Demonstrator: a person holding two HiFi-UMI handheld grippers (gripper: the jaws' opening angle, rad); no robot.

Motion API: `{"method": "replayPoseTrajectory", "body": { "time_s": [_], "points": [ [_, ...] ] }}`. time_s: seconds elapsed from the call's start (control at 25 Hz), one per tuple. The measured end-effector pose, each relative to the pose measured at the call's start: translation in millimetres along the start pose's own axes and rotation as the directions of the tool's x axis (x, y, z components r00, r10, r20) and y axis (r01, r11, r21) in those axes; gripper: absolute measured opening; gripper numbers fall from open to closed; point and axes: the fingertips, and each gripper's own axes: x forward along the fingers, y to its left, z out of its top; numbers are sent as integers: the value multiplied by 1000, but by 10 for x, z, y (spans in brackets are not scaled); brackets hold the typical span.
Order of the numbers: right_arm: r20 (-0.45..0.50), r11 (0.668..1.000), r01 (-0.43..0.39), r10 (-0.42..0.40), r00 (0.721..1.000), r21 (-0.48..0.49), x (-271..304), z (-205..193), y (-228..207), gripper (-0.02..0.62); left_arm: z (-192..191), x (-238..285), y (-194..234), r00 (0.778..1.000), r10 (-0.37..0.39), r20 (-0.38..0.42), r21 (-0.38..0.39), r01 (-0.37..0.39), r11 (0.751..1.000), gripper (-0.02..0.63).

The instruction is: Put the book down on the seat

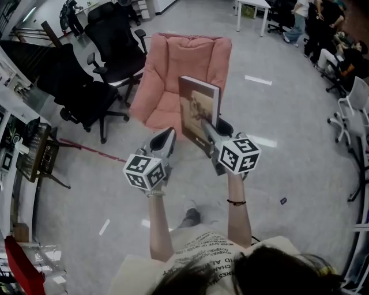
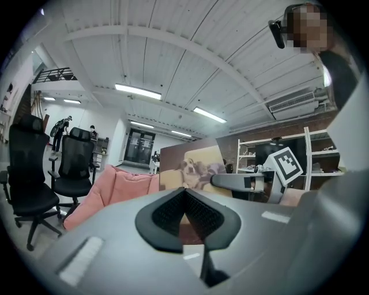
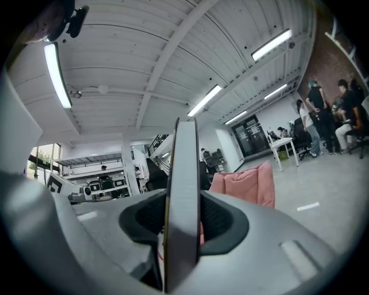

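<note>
A pink cushioned seat (image 1: 184, 80) stands on the floor ahead of me. My right gripper (image 1: 214, 133) is shut on the lower edge of a hardcover book (image 1: 199, 106). The book stands upright in the air just in front of the seat's front edge, its dog-picture cover facing left. In the right gripper view the book's edge (image 3: 184, 155) runs up between the jaws, with the seat (image 3: 248, 184) beyond. My left gripper (image 1: 166, 138) hangs beside it on the left, shut and empty. From the left gripper (image 2: 185, 193) I see the book's cover (image 2: 190, 170) and the seat (image 2: 115, 187).
Two black office chairs (image 1: 115, 46) (image 1: 81, 92) stand left of the seat. A red cable (image 1: 92, 150) lies on the floor near shelving (image 1: 34, 150) at the left. A white table (image 1: 253, 11) and several people (image 1: 328, 34) are at the far right.
</note>
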Motion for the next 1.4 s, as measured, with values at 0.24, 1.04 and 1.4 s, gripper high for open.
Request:
{"method": "replayPoseTrajectory", "body": {
  "time_s": [0.24, 1.04, 1.4],
  "points": [
    [-4, 1000, 10, -10, 1000, 0, 380, -21, -8, 150, 11, 165, 349, 1000, -27, -2, -9, 27, 1000, -3],
    [15, 999, 48, -48, 999, -13, 1149, 135, -69, 150, 258, 407, 1094, 996, -75, 46, -11, 76, 997, -3],
    [12, 999, 46, -46, 999, 1, 1887, 290, -398, 150, 361, 865, 1693, 997, -62, 49, -29, 63, 998, -3]
  ]
}}
